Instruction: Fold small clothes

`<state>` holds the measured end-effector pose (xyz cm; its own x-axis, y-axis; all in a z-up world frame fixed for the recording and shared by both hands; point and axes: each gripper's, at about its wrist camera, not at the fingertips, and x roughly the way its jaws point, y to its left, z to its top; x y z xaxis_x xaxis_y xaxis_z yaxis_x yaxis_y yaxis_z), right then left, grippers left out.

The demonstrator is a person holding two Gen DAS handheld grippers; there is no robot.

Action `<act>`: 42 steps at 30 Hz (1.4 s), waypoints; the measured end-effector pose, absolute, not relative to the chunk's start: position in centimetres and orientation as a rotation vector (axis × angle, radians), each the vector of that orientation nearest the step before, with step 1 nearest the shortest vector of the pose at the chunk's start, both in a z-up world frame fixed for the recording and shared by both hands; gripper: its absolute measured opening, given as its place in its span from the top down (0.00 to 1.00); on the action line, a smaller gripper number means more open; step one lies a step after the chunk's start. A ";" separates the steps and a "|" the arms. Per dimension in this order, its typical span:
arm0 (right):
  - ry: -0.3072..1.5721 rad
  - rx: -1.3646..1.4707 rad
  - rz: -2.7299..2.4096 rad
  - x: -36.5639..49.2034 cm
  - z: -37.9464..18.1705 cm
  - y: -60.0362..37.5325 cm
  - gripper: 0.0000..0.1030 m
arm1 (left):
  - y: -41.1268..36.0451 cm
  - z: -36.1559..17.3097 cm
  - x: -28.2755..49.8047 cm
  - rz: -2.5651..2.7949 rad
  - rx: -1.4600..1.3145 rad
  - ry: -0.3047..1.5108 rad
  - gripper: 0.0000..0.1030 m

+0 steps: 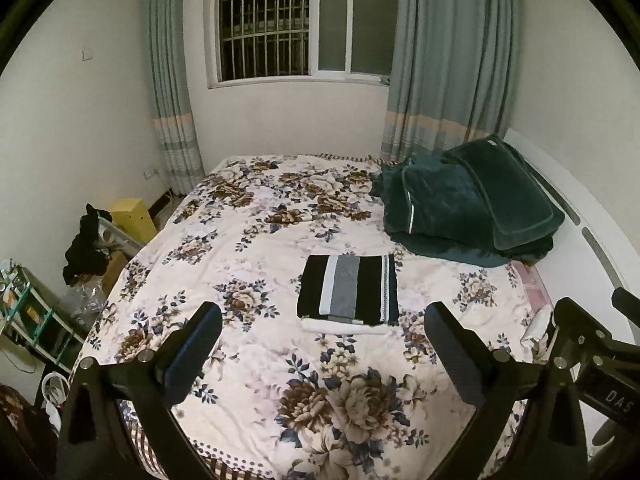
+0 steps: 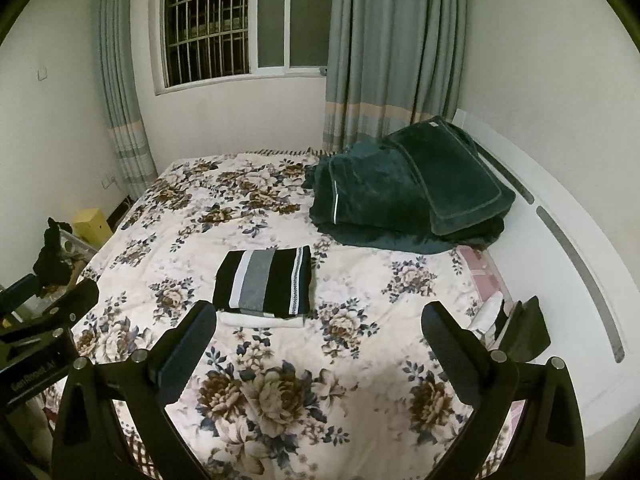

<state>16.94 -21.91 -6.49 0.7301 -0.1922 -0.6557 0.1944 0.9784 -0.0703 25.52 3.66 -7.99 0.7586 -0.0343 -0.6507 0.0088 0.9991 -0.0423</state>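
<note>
A folded garment with black, white and grey stripes (image 1: 349, 290) lies flat on the floral bedspread (image 1: 248, 240), on top of a folded white piece (image 1: 344, 326). The same stack shows in the right wrist view, striped garment (image 2: 266, 282) over the white piece (image 2: 262, 321). My left gripper (image 1: 322, 316) is open and empty, held above the bed short of the stack. My right gripper (image 2: 320, 316) is open and empty, to the right of the stack. Each gripper's body shows at the edge of the other's view.
A dark green blanket and pillow (image 1: 476, 208) are piled at the bed's far right by the white headboard (image 2: 560, 240). Left of the bed stand a yellow box (image 1: 134, 218), dark clothes (image 1: 86, 244) and a shelf unit (image 1: 36, 320). A window and curtains are behind.
</note>
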 end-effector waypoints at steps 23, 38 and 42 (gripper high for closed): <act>0.710 -0.009 -0.191 18.4 -5.6 -22.1 0.00 | 3.5 -7.1 25.4 -0.005 -0.022 0.686 0.00; 0.704 -0.005 -0.179 19.4 -5.0 -22.1 0.00 | 3.3 -6.4 24.6 0.012 -0.015 0.685 0.00; 0.698 -0.007 -0.178 19.7 -4.6 -21.8 0.00 | 3.3 -6.2 24.3 0.017 -0.014 0.675 0.00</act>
<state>19.65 -21.81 -4.61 0.7516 -0.1648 -0.6387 0.1603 0.9849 -0.0655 24.26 3.32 -6.18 0.7804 0.0112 -0.6252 -0.0202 0.9998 -0.0073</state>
